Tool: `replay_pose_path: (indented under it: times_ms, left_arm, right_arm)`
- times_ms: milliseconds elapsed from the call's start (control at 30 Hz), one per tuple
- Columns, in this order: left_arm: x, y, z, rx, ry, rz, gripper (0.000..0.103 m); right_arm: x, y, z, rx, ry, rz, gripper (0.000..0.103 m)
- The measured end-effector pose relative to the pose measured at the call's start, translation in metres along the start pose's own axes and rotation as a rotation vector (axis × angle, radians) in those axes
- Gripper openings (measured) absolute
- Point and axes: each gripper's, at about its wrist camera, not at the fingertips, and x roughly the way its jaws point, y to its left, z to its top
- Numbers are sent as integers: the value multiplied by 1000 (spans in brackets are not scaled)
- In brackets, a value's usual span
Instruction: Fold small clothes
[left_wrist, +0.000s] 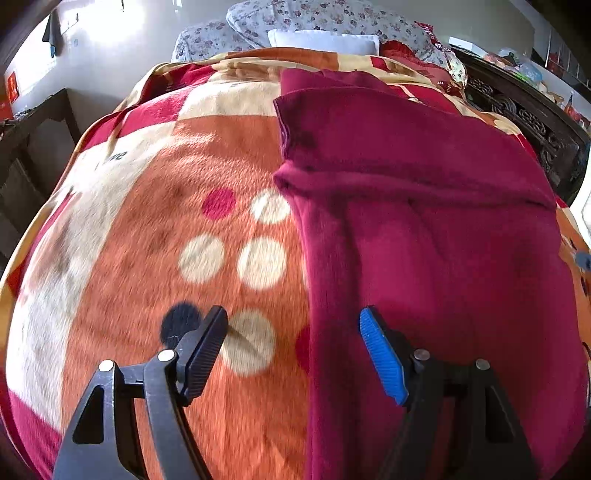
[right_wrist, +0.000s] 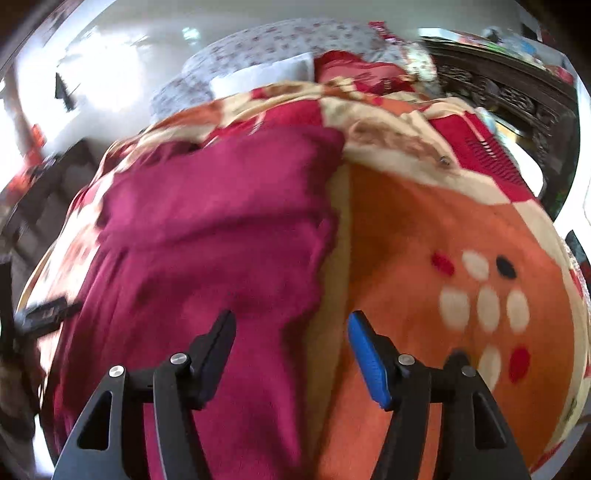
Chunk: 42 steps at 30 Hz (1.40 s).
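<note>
A magenta fleece garment (left_wrist: 424, 221) lies spread on the bed, with a fold line running across its middle. My left gripper (left_wrist: 293, 343) is open and empty above the garment's left edge, black finger over the blanket, blue finger over the cloth. In the right wrist view the same garment (right_wrist: 207, 236) lies at the left. My right gripper (right_wrist: 291, 347) is open and empty above the garment's right edge. The left gripper's tip (right_wrist: 48, 314) shows at the far left of that view.
An orange, red and cream dotted blanket (left_wrist: 155, 229) covers the bed. Floral bedding (left_wrist: 295, 22) and a white pillow (left_wrist: 325, 38) are piled at the far end. A dark carved headboard (left_wrist: 528, 122) runs along the right side. A dark table (left_wrist: 33, 147) stands left.
</note>
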Motion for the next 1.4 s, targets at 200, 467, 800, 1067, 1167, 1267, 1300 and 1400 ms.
replay_pose_path:
  times_ms: [200,467,800,1067,1167,1267,1300,1400]
  left_arm:
    - [-18,1,-24,-10,10,3,74]
    - [-39,-2,-56,-4,36,-24,74]
    - [-68,2,-106,-8,88,-101,84]
    - [-73,0,-118,-43,104,-107,93]
    - [-74,0,-120,-51,113,-114,95]
    - [-74,1,-120,-59,123,-131,98]
    - [-74,1,-121,-60,125,-133,99]
    - [-74,-3,-121,-54,133,-124,100]
  right_arm:
    - [-18,2,-47,-5,67,15,70]
    - [-41,-3,-97,22,112,65,76]
    - [-65,0,-130,27,114,110,82]
    - [-66,14,-136,27,118,191,82]
    - [-67,15,-136,33,123,214,82]
    - [-67,15,-138,51,130,259,82]
    - [-66,15,-139,55,131,270,82]
    - [-65,14,-141,77,127,277,82]
